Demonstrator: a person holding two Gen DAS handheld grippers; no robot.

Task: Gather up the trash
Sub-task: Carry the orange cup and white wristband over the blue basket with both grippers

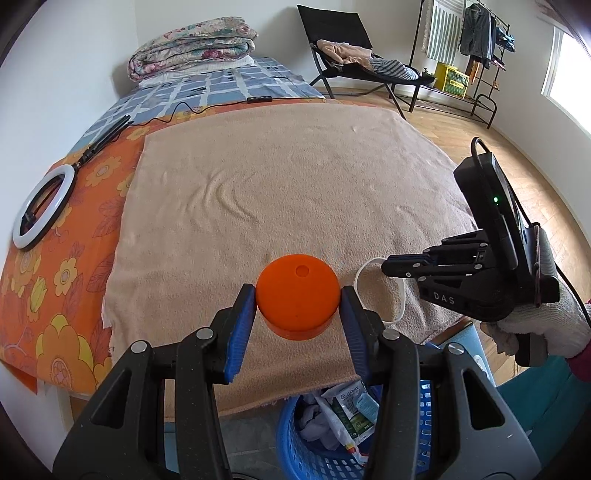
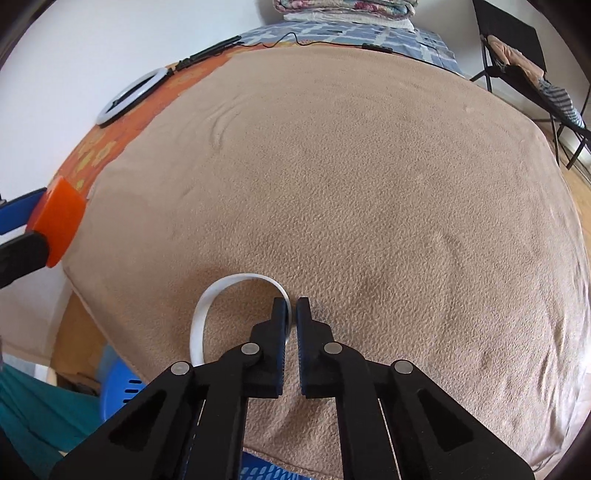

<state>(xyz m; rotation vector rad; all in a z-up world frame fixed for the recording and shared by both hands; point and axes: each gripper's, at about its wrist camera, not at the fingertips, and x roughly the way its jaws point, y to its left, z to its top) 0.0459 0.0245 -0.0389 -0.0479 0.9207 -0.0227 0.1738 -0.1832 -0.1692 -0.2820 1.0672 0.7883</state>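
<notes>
My left gripper (image 1: 297, 301) clenches an orange cap (image 1: 297, 295) over the tan blanket (image 1: 288, 184); my right gripper (image 2: 291, 314) pinches a white ring (image 2: 207, 310). Blue basket (image 1: 295, 443) at lower centre.

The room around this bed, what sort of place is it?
Most likely a bedroom at home: a bed with folded quilts, a folding chair piled with clothes, and a garment rack near the window.

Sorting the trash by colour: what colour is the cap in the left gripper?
Orange cap; clearest in the left wrist view.
</notes>
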